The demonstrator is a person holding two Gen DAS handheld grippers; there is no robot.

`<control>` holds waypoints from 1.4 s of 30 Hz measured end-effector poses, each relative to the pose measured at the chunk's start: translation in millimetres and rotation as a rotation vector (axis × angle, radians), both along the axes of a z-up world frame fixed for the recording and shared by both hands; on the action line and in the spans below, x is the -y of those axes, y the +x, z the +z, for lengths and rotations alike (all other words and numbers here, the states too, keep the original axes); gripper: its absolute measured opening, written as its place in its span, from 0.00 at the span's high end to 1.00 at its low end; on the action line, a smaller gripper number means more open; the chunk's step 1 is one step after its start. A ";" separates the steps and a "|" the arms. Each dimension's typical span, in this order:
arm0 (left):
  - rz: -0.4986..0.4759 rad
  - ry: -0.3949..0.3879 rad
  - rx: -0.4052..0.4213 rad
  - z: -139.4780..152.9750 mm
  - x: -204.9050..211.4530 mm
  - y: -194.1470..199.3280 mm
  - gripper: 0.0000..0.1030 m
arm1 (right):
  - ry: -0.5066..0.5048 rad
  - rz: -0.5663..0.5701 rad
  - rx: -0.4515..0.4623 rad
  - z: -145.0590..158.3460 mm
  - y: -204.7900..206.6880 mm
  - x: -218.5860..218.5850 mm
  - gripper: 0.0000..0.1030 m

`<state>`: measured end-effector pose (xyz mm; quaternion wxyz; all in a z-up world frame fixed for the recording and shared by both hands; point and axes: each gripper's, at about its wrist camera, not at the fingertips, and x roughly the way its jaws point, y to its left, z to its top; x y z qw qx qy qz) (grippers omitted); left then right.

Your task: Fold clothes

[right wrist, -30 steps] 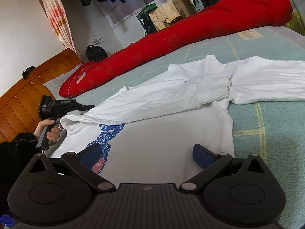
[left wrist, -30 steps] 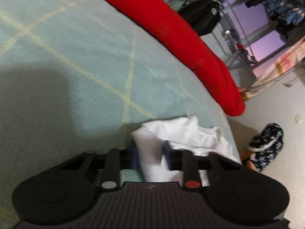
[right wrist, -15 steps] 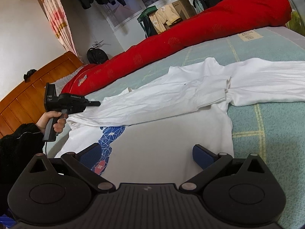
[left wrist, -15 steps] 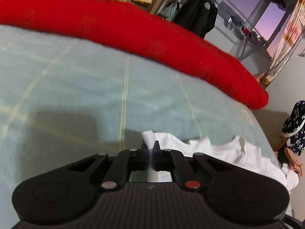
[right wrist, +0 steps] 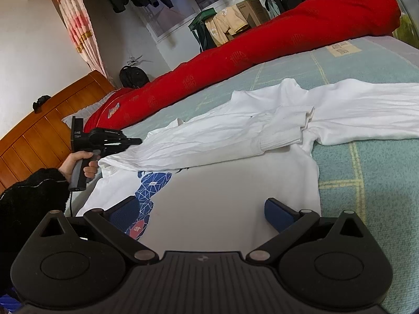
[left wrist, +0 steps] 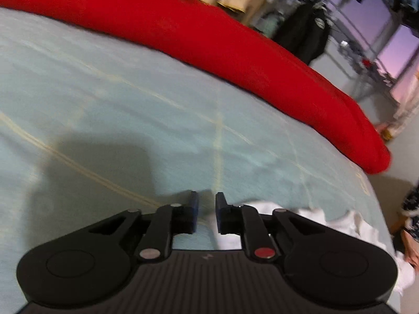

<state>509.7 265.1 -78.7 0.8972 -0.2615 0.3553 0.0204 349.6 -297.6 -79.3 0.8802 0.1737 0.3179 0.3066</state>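
Note:
A white long-sleeved shirt (right wrist: pixel 235 183) with a blue print (right wrist: pixel 150 185) lies flat on the pale green bed sheet (right wrist: pixel 366 172). One sleeve (right wrist: pixel 222 136) is folded across its body. My left gripper (left wrist: pixel 207 209) hovers above the shirt's edge (left wrist: pixel 309 217); its jaws are opening, a narrow gap apart, and no cloth is pinched between them. In the right wrist view a hand holds that left gripper (right wrist: pixel 137 140) by the sleeve's left end. My right gripper (right wrist: pixel 199 208) stands wide open low over the shirt's body, holding nothing.
A long red bolster (right wrist: pixel 262 49) runs along the far side of the bed, also the red bolster (left wrist: pixel 209 36) in the left wrist view. A wooden headboard (right wrist: pixel 39 130) stands at the left. Cardboard boxes (right wrist: pixel 251 10) and hanging clothes fill the space behind the bed.
The left gripper has lifted and let go of the white fold it pinched half a second ago; its jaws now stand slightly apart. The right gripper has not moved.

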 end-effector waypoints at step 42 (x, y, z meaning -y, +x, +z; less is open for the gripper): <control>-0.403 0.165 -0.074 27.7 104.3 26.9 0.56 | -0.003 0.004 0.001 -0.1 -1.8 -2.6 0.00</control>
